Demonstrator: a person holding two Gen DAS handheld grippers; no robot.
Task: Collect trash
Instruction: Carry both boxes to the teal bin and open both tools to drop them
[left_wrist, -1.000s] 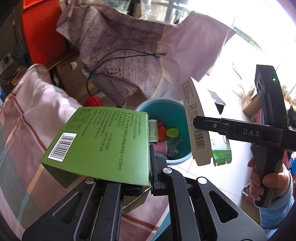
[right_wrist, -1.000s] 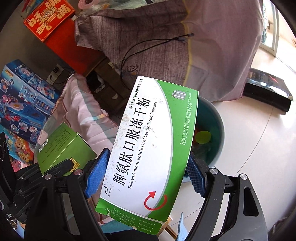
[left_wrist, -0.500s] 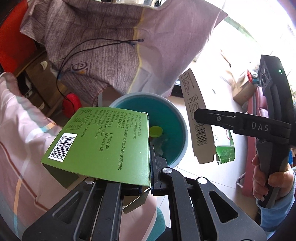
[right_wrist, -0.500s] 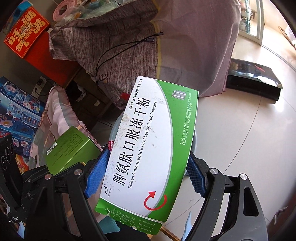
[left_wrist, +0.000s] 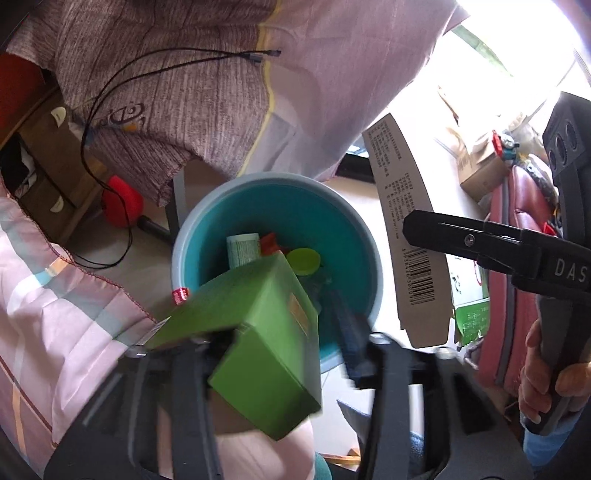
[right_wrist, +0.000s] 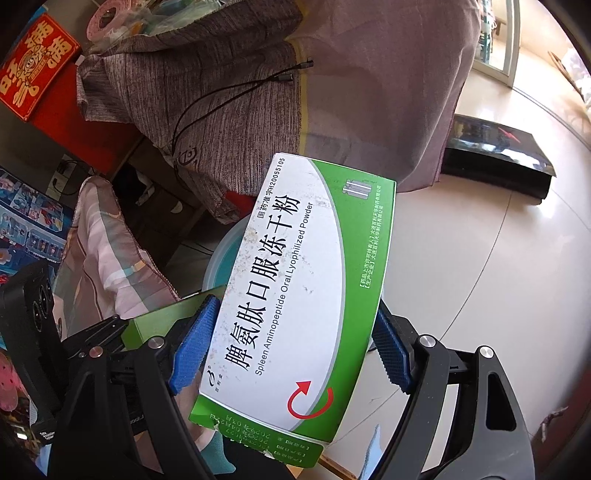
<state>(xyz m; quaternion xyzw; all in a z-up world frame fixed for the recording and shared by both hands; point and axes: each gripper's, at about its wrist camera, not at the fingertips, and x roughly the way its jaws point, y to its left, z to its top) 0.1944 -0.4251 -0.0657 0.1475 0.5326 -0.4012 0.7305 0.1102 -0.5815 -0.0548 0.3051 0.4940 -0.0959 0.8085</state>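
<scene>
A teal bin (left_wrist: 280, 206) holding several scraps stands on the floor right below my left gripper (left_wrist: 280, 339). Its jaws are opening and blurred. The green box (left_wrist: 258, 332) lies loose between them, tipped nose-down over the bin's near rim. My right gripper (right_wrist: 291, 347) is shut on a white-and-green medicine box (right_wrist: 295, 295), its blue pads (right_wrist: 192, 343) pressing both long edges. That box (left_wrist: 406, 240) hangs just right of the bin in the left wrist view. It hides most of the bin (right_wrist: 221, 251) in the right wrist view, where the green box (right_wrist: 155, 321) shows at lower left.
A purple cloth (left_wrist: 221, 92) with a black cable (left_wrist: 110, 85) on it drapes over furniture behind the bin. Pink striped bedding (left_wrist: 55, 314) lies on the left. A red bag (left_wrist: 517, 229) and a cardboard box (left_wrist: 476, 166) sit to the right. A black flat box (right_wrist: 495, 155) rests on the tiled floor.
My left gripper has come down over the bin and its jaws have parted; the green box has tipped forward out of the grip. The right gripper has drifted closer to the bin, still holding its box.
</scene>
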